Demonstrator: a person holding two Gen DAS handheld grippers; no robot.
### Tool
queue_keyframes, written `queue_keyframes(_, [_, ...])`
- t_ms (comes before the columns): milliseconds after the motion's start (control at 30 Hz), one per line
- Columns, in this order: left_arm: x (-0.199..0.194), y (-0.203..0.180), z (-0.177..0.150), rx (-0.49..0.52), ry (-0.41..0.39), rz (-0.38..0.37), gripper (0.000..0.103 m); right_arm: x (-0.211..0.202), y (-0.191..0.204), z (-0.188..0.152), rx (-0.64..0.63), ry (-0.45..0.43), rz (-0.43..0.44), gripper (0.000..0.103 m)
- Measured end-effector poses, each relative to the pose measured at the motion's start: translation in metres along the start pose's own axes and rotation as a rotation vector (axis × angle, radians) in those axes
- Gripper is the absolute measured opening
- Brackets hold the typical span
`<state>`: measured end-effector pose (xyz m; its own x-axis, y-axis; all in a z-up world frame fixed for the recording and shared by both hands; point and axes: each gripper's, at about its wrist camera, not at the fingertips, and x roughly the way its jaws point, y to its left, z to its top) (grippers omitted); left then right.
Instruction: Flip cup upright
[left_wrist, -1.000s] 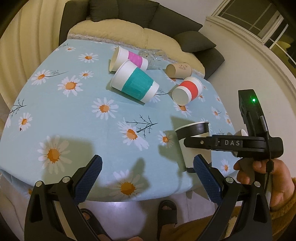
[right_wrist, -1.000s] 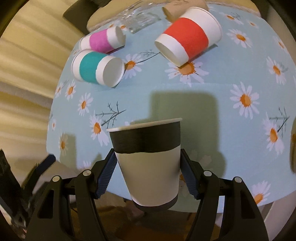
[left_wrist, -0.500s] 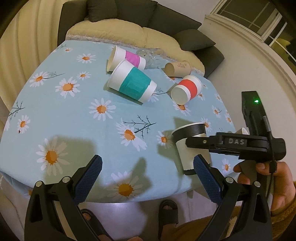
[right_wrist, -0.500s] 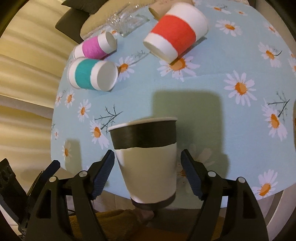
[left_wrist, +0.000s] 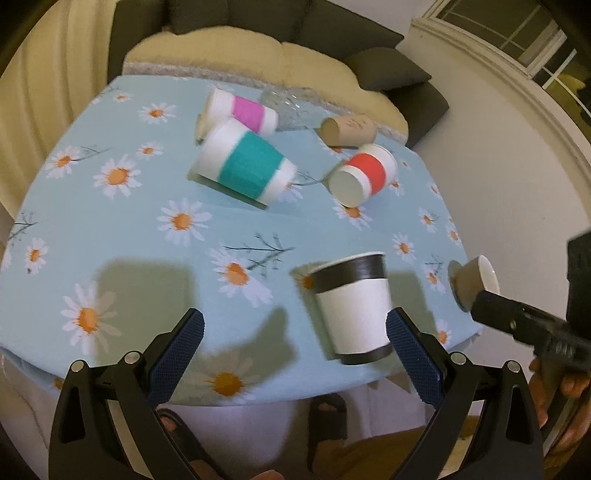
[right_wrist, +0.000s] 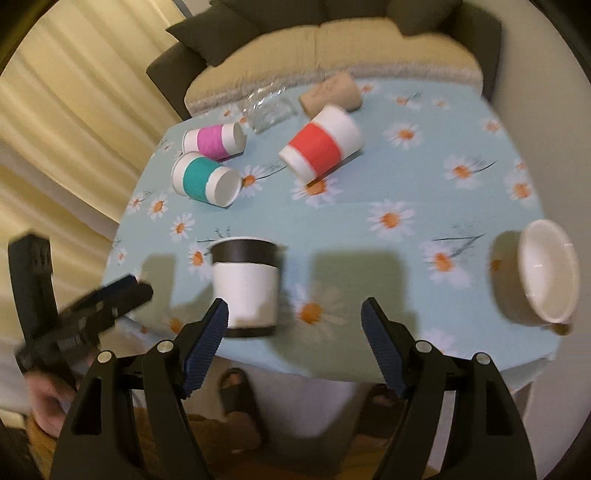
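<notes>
The black-banded white paper cup (right_wrist: 246, 286) stands upright near the daisy-print tabletop's (left_wrist: 140, 236) front edge. Both right tongs (right_wrist: 295, 334) and left tongs (left_wrist: 293, 350) gape empty; a nudge could topple it off.

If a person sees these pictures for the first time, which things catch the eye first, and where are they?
First is the black-banded cup standing upright near the front edge of the daisy tablecloth, free of both open grippers. Behind it, the teal cup, pink cup and red cup lie on their sides. A white bowl sits tilted at the table's right edge.
</notes>
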<state>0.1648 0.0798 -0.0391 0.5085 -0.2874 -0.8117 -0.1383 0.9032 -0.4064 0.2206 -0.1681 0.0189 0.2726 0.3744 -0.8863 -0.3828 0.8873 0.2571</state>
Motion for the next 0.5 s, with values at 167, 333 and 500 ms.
queue_keyframes(167, [0.021,-0.027,0.001,0.045,0.078,0.062,0.096,-0.011,-0.021,-0.029,0.037,-0.038,0.046,0.074])
queue_keyframes(333, [0.031,-0.043,0.008,0.042,0.121,0.126,0.096,-0.007,-0.023,-0.054,0.005,-0.063,0.034,0.074])
queue_keyframes(500, [0.041,-0.054,0.015,0.025,0.153,0.183,0.096,0.006,-0.027,-0.073,-0.005,-0.081,0.04,0.074])
